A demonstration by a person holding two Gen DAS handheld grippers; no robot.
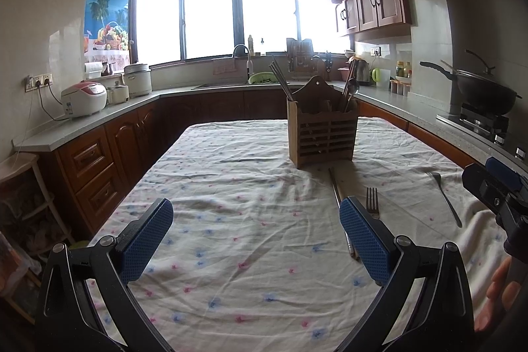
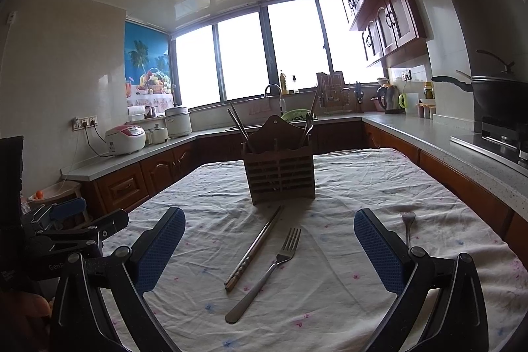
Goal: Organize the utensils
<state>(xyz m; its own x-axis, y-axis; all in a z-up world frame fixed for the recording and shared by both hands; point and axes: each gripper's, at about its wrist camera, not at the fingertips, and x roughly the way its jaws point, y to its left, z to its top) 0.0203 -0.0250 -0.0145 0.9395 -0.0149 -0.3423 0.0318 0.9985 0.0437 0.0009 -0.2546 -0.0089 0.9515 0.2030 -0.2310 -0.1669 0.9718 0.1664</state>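
Chopsticks (image 2: pixel 254 248) and a fork (image 2: pixel 264 274) lie before our wooden holder (image 2: pixel 280 172) on the tablecloth (image 2: pixel 346 302); our right gripper (image 2: pixel 269 249) gapes empty, its finger hiding a second fork (image 2: pixel 408 225). Left gripper (image 1: pixel 255 240) spread too, "GenR" cut off.

Both wrist views are aimed low across the floral-clothed tabletop (image 1: pixel 247 187) toward the shared slatted wooden utensil holder (image 2: pixel 280 175).

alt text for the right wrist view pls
The open right gripper hovers over a floral tablecloth where a fork and chopsticks lie before a wooden utensil holder. A second fork lies farther right.
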